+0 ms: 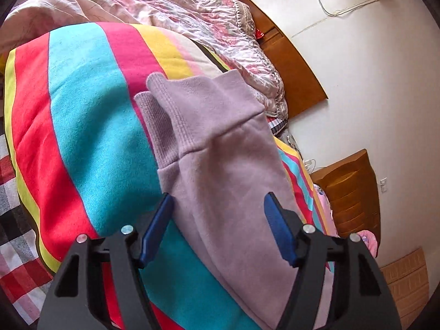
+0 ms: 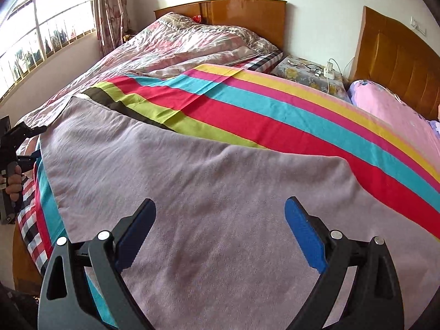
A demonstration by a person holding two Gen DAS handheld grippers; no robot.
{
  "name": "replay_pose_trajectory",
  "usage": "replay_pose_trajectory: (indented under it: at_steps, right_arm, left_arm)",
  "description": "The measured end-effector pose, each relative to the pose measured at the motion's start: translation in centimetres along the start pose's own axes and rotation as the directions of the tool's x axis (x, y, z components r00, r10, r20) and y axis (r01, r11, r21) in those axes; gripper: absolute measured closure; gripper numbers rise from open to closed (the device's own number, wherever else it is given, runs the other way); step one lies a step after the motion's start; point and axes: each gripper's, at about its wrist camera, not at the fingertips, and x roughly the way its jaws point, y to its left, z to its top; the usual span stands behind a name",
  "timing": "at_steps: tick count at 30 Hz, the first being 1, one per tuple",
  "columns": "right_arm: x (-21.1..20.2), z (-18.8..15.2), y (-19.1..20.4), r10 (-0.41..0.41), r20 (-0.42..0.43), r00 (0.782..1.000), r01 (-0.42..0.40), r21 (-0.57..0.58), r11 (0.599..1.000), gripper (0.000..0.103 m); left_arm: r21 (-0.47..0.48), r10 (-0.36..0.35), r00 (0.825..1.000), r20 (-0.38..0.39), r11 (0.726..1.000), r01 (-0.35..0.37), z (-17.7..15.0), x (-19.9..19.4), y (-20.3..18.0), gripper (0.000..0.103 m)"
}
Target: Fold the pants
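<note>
- The bed (image 2: 143, 55) carries a striped blanket (image 2: 275, 118), and the lilac pants (image 2: 214, 192) lie flat on that blanket, along its near side.
- The pants' long axis runs sideways across the right wrist view. In the left wrist view it runs straight ahead, ending at the ribbed cuffs (image 1: 165, 104) at the far end.
- The right hand-held gripper (image 2: 220, 228) hovers over the broad middle of the cloth, fingers spread wide and holding nothing.
- The left hand-held gripper (image 1: 218, 225) sits over the leg end, also spread wide and empty, its fingers straddling the cloth's width. It shows small at the left edge of the right wrist view (image 2: 19, 148).
- My judgement: the left is nearer the cuffs and the right nearer the wider body of the pants, so a lengthwise fold would carry one end toward the other.
- No brand, label or readable writing shows anywhere.
</note>
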Motion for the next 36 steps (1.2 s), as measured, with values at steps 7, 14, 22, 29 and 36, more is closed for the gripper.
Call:
replay_pose_trajectory:
  at_steps: [7,14,22,29,36]
  right_arm:
    - [-0.2,-0.8,-1.4,0.010,0.000,1.000,-0.010,0.038,0.999,0.012]
    - [0.1,-1.4,-2.1,0.023,-0.001,1.000,-0.023,0.066,0.998,0.012]
    - [-0.5,-1.6,-2.6,0.025,0.009,1.000,-0.026,0.089,0.996,0.012]
    - [0.9,-2.1,-2.6,0.034,-0.021,0.999,-0.032,0.097,0.995,0.012]
    - [-1.6,-2.9,-5.2,0.022,0.052,0.998,-0.030,0.173,0.985,0.012]
  left_arm:
    - [-0.040,0.021,0.999,0.028,0.999,-0.020,-0.2,-1.4,0.4,0.044]
    - [-0.045,0.031,0.999,-0.014,0.999,-0.032,-1.2,-0.8,0.7,0.041]
    - [-0.069,-0.001,0.996,0.085,0.998,0.007,2.6,-0.4,1.8,0.079]
    - [-0.090,-0.059,0.995,0.078,0.994,0.066,4.7,0.9,3.3,0.089]
    - [0.107,-0.022,0.977,0.214,0.994,-0.001,3.8,-3.2,-5.2,0.092]
